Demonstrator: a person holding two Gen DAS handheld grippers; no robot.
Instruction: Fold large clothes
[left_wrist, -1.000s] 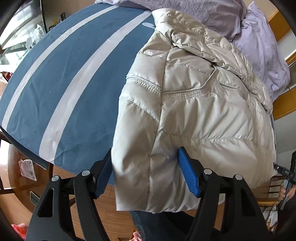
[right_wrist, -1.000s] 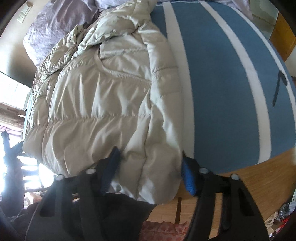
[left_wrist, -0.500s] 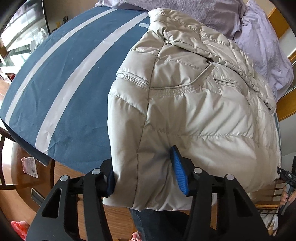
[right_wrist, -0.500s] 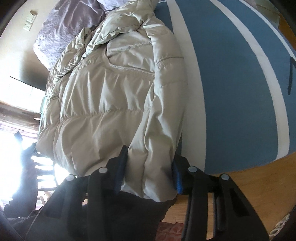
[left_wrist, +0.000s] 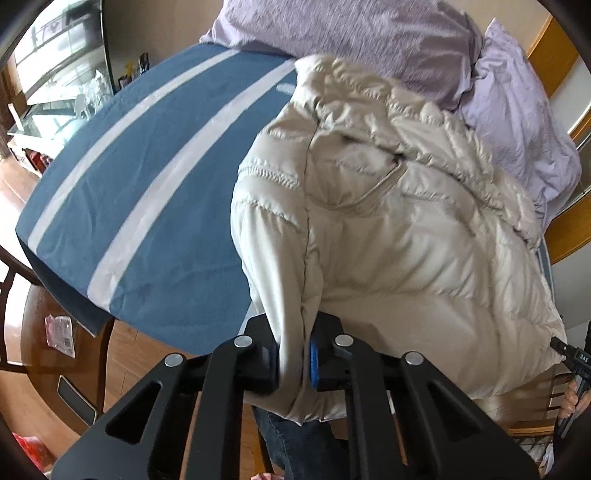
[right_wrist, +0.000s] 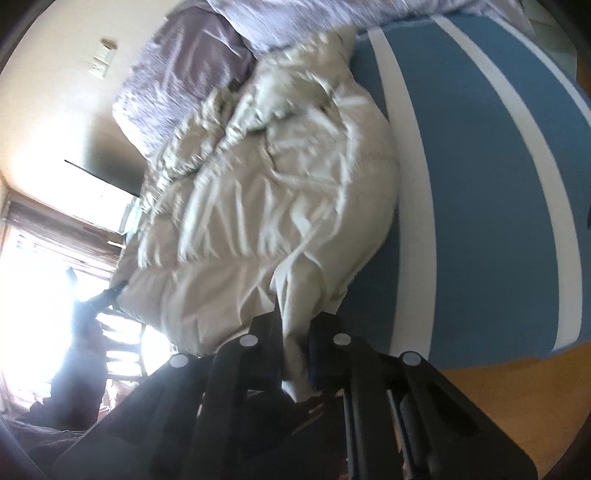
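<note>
Since a second ago, both claws have been closed from wide open. The left claw (left_wrist: 293, 363) is still being closed, its pads pinching the beige puffer jacket (left_wrist: 399, 236); the right claw (right_wrist: 295, 363) is clamped shut on the hem. The jacket is spread lengthwise along the blue striped bed (left_wrist: 140, 192), collar toward lilac bedding (left_wrist: 369, 40).

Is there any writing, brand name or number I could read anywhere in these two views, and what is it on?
"DAS": white letters on the black tool at the right edge of the left wrist view; they may be part of a longer word.
Pale patch on the blue striped bed cover: too small to read.
Plastic packet on the wooden furniture: print too blurred to read.
Beige puffer jacket: no readable label.
</note>
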